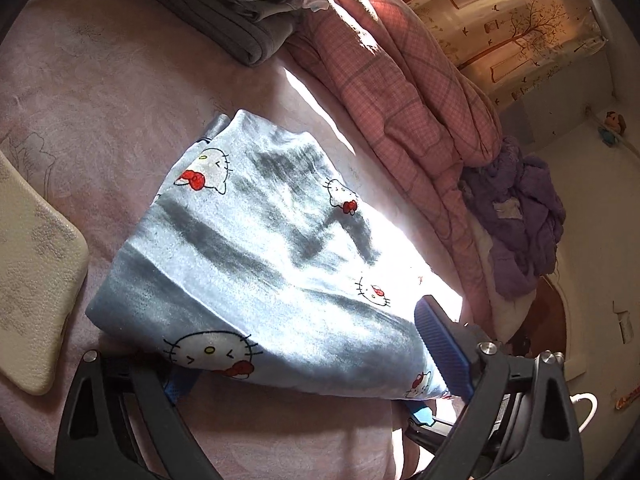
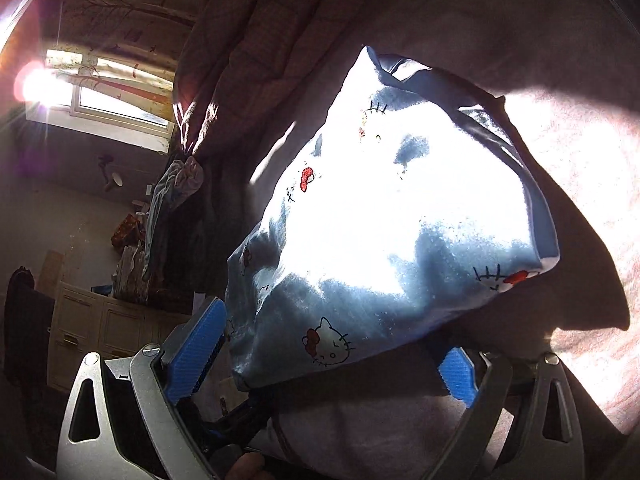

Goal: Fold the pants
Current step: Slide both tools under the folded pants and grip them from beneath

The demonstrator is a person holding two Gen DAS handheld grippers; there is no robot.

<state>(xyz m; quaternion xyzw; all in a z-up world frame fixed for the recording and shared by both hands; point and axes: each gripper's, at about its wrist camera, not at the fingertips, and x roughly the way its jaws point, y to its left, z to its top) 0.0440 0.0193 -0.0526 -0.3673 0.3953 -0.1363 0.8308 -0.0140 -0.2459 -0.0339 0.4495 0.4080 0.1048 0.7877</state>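
Note:
Light blue pants (image 1: pixel 256 248) with a cat-face print lie folded into a thick bundle on the pink bed sheet (image 1: pixel 120 100). My left gripper (image 1: pixel 308 356) is open with its blue pads spread wide; one pad (image 1: pixel 440 348) shows at the bundle's right edge, the other is hidden under the cloth. In the right wrist view the same pants (image 2: pixel 392 232) fill the middle, partly in bright sun. My right gripper (image 2: pixel 332 360) is open, its pads (image 2: pixel 196 348) on both sides of the bundle's near edge.
A pink plaid quilt (image 1: pixel 400 92) is heaped along the far side of the bed. Folded grey clothes (image 1: pixel 224 12) lie at the top, a purple garment (image 1: pixel 520 216) at right, a cream pillow (image 1: pixel 32 264) at left. A window (image 2: pixel 108 92) and cabinets (image 2: pixel 104 328) show beyond the bed.

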